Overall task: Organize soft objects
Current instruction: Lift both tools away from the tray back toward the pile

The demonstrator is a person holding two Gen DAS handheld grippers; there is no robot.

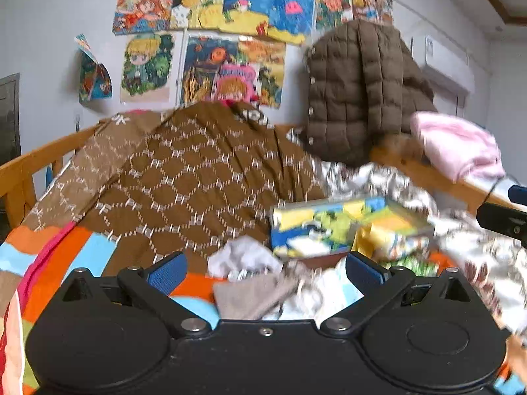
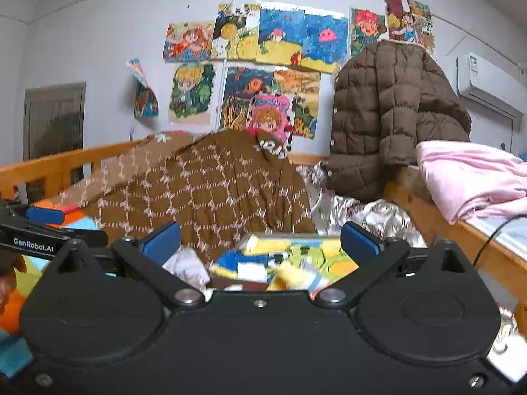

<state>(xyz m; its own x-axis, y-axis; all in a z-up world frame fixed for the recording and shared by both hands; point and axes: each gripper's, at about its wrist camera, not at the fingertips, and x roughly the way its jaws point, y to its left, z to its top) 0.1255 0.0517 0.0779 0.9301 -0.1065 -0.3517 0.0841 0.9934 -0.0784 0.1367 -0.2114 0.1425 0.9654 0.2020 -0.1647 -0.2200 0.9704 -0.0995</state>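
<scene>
We are facing a brown quilt (image 1: pixel 197 177) with a pale lattice pattern, lying heaped on the bed beside a crumpled white cloth (image 1: pixel 243 256) and a colourful box (image 2: pixel 283 260) whose contents are too blurred to tell. We are holding the left gripper (image 1: pixel 265 270) and the right gripper (image 2: pixel 260 243) spread wide, gripping nothing. A wooden bed rail (image 2: pixel 66 161) is running behind, with a brown puffer jacket (image 2: pixel 388 115) hanging below the drawings (image 2: pixel 280 39) and a pink blanket (image 2: pixel 471 174) lying to the right.

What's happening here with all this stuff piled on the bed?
A person holds two grippers over a cluttered bed to tidy its soft things. The left gripper and the right gripper are both open and hold nothing. Ahead lie a brown patterned quilt, a colourful box and some crumpled cloths. A brown puffer jacket hangs behind, and a pink blanket rests on the wooden rail. Nothing is picked up yet.
</scene>
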